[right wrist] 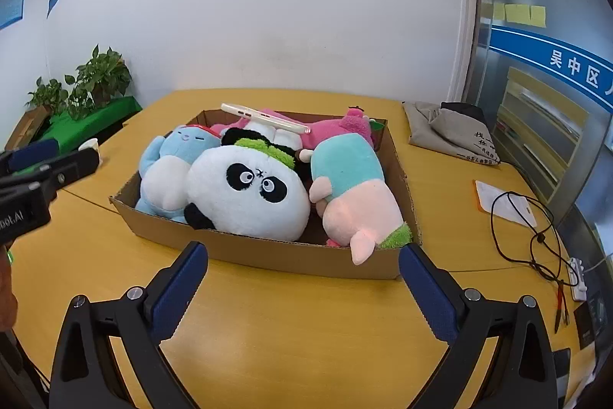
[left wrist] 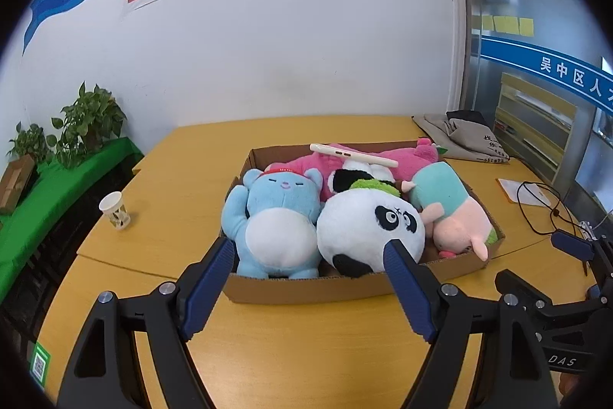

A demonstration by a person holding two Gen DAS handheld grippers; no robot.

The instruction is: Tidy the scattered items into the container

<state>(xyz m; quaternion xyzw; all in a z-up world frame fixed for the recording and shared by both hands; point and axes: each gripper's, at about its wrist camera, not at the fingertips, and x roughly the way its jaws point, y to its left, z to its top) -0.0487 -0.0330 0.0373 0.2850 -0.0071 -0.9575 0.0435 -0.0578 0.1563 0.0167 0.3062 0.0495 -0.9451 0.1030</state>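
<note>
A shallow cardboard box (left wrist: 306,288) (right wrist: 268,255) sits on the yellow table and holds several plush toys: a blue bear (left wrist: 276,217) (right wrist: 168,171), a panda (left wrist: 367,229) (right wrist: 249,194), a teal and pink pig (left wrist: 452,209) (right wrist: 352,186) and a pink plush (left wrist: 402,160) (right wrist: 329,127). A white phone (left wrist: 352,154) (right wrist: 264,117) lies on top at the back. My left gripper (left wrist: 310,252) is open and empty in front of the box. My right gripper (right wrist: 302,253) is open and empty at the box's near wall.
A paper cup (left wrist: 115,209) (right wrist: 90,144) stands left of the box. A folded grey bag (left wrist: 463,137) (right wrist: 452,133) lies at the back right. A card with a black cable (left wrist: 532,198) (right wrist: 513,206) lies at the right. Potted plants (left wrist: 88,121) stand on a green ledge.
</note>
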